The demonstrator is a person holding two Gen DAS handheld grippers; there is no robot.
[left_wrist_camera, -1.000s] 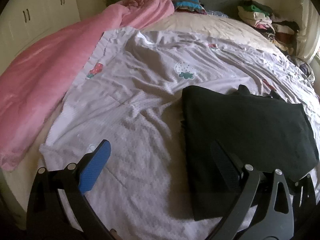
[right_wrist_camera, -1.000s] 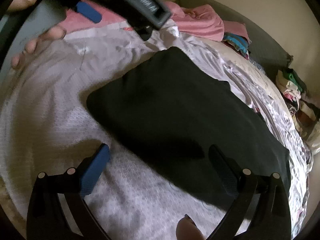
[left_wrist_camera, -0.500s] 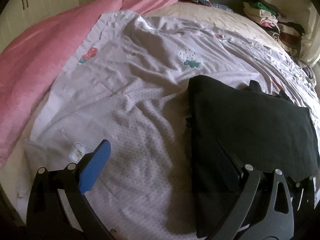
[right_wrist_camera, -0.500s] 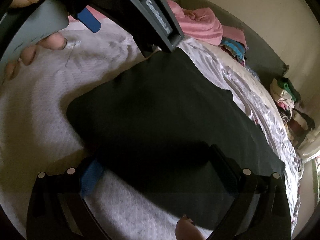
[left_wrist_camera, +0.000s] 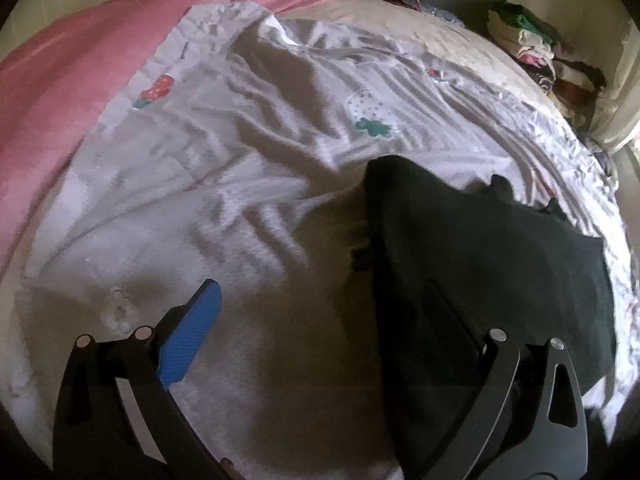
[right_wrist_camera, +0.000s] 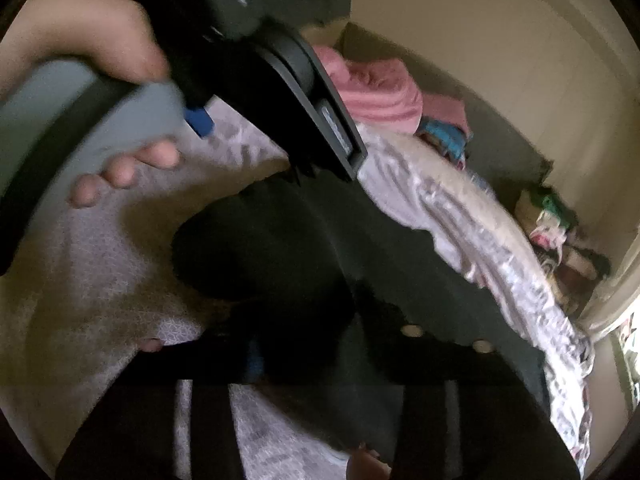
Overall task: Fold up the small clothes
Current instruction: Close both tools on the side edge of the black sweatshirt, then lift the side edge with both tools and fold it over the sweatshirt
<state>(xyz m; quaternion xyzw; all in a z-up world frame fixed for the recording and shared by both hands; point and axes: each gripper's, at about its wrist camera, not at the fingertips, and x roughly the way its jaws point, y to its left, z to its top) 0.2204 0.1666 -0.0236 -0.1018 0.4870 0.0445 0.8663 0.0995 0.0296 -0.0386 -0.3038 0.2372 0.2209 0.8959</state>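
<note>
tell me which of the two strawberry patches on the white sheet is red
The strawberry patch near the pink blanket; the other strawberry is white with a green leaf.

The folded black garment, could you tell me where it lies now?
In the left wrist view the folded black garment lies right of centre on the white strawberry-print sheet.

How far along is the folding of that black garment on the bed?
Done: the black cloth garment already lies flat as a rough rectangle on the wrinkled white bedspread. In hand: the right tongs are closing on its near edge, while the left tongs stand open over its left side. Left: another fold, probably.
</note>
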